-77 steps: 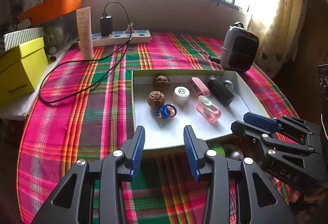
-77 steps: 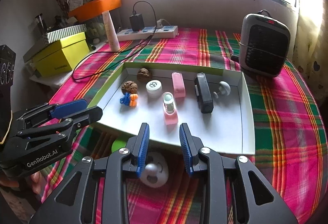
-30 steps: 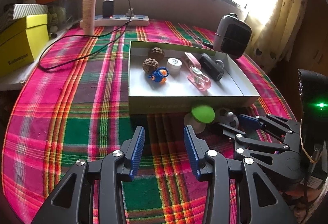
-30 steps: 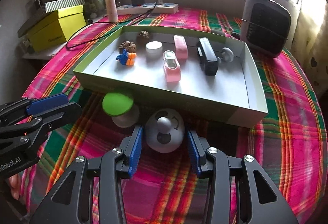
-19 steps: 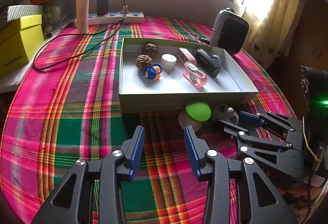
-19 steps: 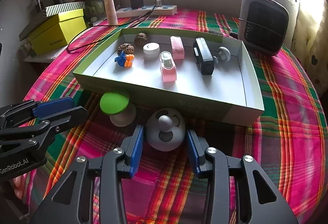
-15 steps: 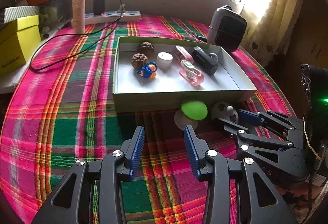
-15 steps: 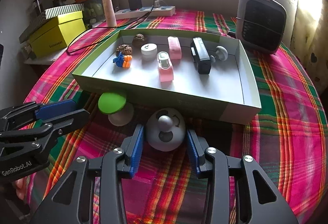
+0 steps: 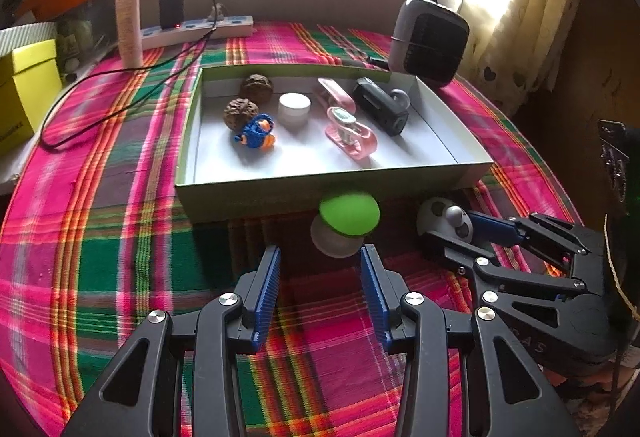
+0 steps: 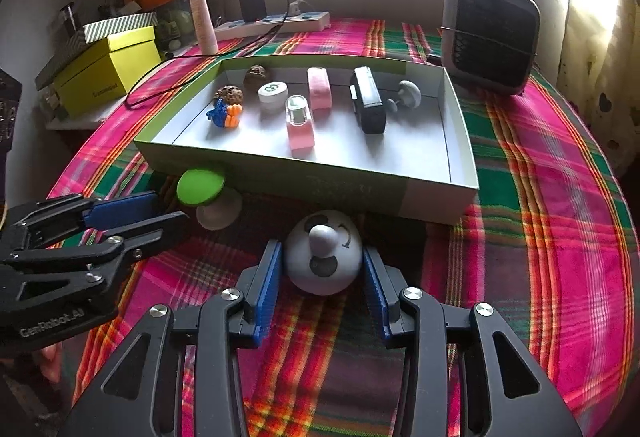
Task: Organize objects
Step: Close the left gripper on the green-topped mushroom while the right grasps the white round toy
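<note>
**Plastic dome in the right claw, green-capped one next**

Plastic, by the sheen: the white face-painted dome (image 10: 323, 257) sits on the plaid tablecloth (image 10: 560, 237) just in front of the tray's near wall (image 10: 304, 183), between the blue pads of my right gripper (image 10: 322, 275). Both pads look to be pressed on its flanks, so I record it as clenched on the dome, which rests on the cloth, not yet lifted.

My left gripper (image 9: 320, 279) has its jaws apart with nothing between them. The green-capped mushroom piece (image 9: 346, 223) stands ahead of the fingertips, slightly right of centre, close to the tray wall.

Handling judgement:
- Dome: probably light, hollow and rigid. Curved, smooth sides mean it could squirt forward out of flat pads (a grip at the widest girth is safest; the grey nose knob (image 10: 323, 236) is too small to hold).
- Green piece: also likely light and stiff. The cap overhangs a pale base (image 9: 334, 241); I would take it across the base or under the cap rim, not on the sloped cap top.

Inside the tray lie two walnuts, a white puck, pink clips, a black gadget, a blue-orange toy and a small grey mushroom. Free floor remains at the near side (image 10: 360, 153).
</note>
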A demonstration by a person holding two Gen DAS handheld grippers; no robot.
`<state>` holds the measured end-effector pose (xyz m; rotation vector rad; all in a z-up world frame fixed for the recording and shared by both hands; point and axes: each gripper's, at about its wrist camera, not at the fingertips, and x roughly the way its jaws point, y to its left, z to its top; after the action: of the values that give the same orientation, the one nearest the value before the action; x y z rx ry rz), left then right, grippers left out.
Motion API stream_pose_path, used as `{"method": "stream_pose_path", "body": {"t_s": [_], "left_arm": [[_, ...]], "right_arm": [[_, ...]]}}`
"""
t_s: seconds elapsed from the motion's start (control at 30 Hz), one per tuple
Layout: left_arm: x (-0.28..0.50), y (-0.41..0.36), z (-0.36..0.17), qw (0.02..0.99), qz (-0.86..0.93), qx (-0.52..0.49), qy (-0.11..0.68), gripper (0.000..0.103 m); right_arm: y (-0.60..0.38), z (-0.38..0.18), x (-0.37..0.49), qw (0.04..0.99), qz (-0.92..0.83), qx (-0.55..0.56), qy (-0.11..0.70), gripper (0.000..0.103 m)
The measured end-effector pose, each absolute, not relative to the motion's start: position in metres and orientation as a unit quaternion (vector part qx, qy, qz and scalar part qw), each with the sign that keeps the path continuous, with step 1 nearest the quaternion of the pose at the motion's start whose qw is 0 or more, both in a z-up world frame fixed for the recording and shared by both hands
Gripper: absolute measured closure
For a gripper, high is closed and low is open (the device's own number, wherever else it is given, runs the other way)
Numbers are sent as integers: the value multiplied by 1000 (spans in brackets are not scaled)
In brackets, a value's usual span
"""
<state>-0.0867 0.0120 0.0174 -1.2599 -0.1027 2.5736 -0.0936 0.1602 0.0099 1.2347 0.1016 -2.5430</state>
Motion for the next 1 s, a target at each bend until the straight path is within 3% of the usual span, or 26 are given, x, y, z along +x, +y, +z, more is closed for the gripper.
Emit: {"method": "stream_pose_path", "body": {"t_s": [1.0], "left_arm": [[-108,39,12,112,893,-436,-21,64]], "right_arm": [[168,10,-90,169,-887,430,27,63]]}}
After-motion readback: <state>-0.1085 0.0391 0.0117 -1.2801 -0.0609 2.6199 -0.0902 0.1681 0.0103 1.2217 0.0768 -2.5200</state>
